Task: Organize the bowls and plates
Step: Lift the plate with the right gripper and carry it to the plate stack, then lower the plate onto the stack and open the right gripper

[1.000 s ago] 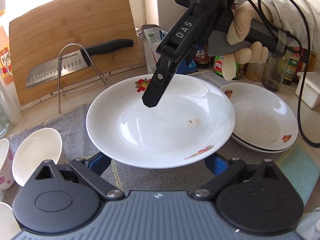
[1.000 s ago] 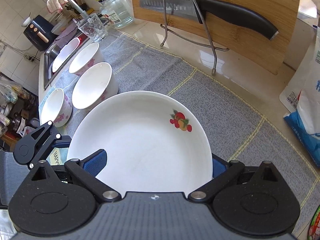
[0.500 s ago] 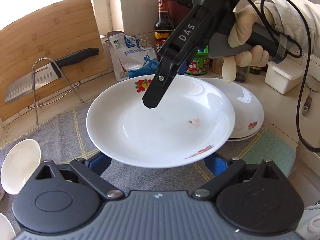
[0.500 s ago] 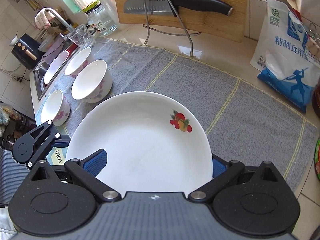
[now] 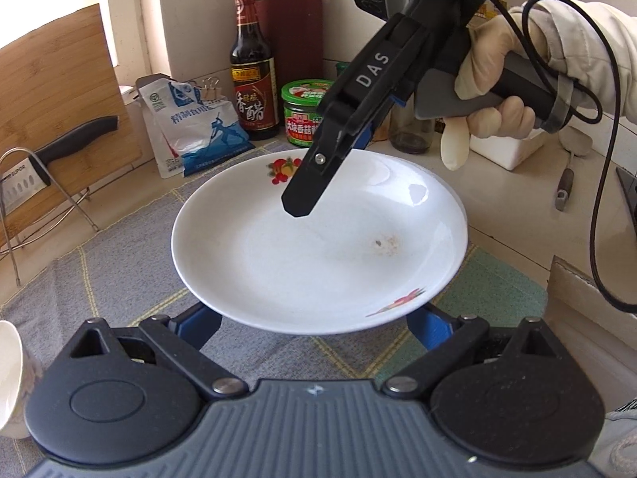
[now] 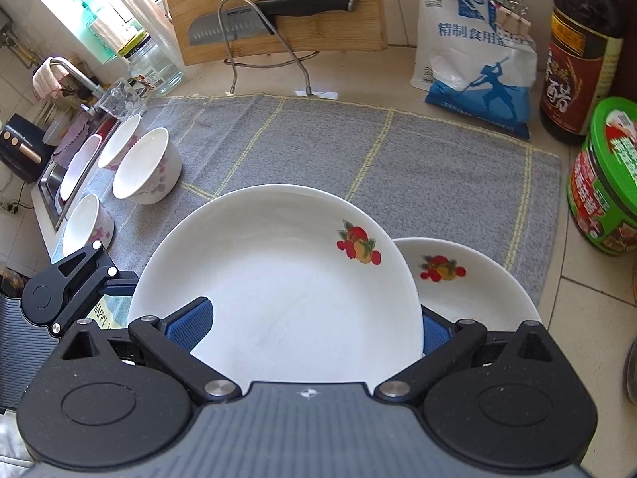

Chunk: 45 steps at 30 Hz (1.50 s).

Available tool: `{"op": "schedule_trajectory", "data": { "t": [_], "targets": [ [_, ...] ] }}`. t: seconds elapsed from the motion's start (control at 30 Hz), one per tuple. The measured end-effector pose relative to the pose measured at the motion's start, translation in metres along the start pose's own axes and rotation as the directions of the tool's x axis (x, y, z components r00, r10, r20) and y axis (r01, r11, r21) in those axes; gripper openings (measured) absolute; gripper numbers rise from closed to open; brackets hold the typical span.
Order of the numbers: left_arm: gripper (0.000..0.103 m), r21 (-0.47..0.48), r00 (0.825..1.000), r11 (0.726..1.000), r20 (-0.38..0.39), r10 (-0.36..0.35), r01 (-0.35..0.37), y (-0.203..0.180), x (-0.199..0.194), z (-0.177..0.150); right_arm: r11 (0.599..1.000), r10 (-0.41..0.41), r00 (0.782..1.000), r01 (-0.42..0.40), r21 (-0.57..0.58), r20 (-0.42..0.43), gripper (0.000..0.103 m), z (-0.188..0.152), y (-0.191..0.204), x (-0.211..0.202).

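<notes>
I had the plate [image 5: 318, 247] held up over the grey cloth [image 6: 398, 159], a fruit print on its rim and a small brown smudge inside. My left tongs [image 5: 314, 320] sat spread wide under its near edge, blue pads to either side; whether they actually touched the plate I couldn't tell. My right tongs [image 6: 314, 326] straddled the opposite edge, also wide apart (grip contact unclear there too). In the right wrist view a second plate [image 6: 469, 290] lay just beside and partly under the held one, on the cloth. Three bowls [image 6: 145, 167] stood at the cloth's left end near the sink. Behind were the salt bag [image 6: 473, 59], vinegar bottle [image 5: 253, 67], green-lidded jar [image 5: 306, 113], cutting board [image 6: 270, 4] and knife [image 6: 270, 16] on the bench [image 6: 358, 71].
</notes>
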<state>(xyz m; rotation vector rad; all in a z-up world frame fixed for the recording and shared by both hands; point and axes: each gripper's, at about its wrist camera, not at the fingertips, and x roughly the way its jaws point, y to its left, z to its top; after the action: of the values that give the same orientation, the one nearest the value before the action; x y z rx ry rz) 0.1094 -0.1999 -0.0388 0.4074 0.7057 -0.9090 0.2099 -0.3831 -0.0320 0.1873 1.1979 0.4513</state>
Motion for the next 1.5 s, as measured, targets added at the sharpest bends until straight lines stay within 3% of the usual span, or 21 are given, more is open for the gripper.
{"op": "schedule_trajectory", "data": {
  "t": [0.27, 1.5],
  "targets": [
    [0.099, 0.04, 0.999, 0.998, -0.01, -0.05, 0.05, -0.003, 0.009, 0.008, 0.998, -0.026, 1.0, 0.025, 0.062, 0.013, 0.103, -0.019, -0.019, -0.003],
    [0.099, 0.099, 0.993, 0.989, -0.029, -0.112, 0.114, -0.002, 0.036, 0.017, 0.976, -0.114, 0.992, 0.103, 0.193, 0.049, 0.103, -0.062, -0.051, -0.023]
  ]
}}
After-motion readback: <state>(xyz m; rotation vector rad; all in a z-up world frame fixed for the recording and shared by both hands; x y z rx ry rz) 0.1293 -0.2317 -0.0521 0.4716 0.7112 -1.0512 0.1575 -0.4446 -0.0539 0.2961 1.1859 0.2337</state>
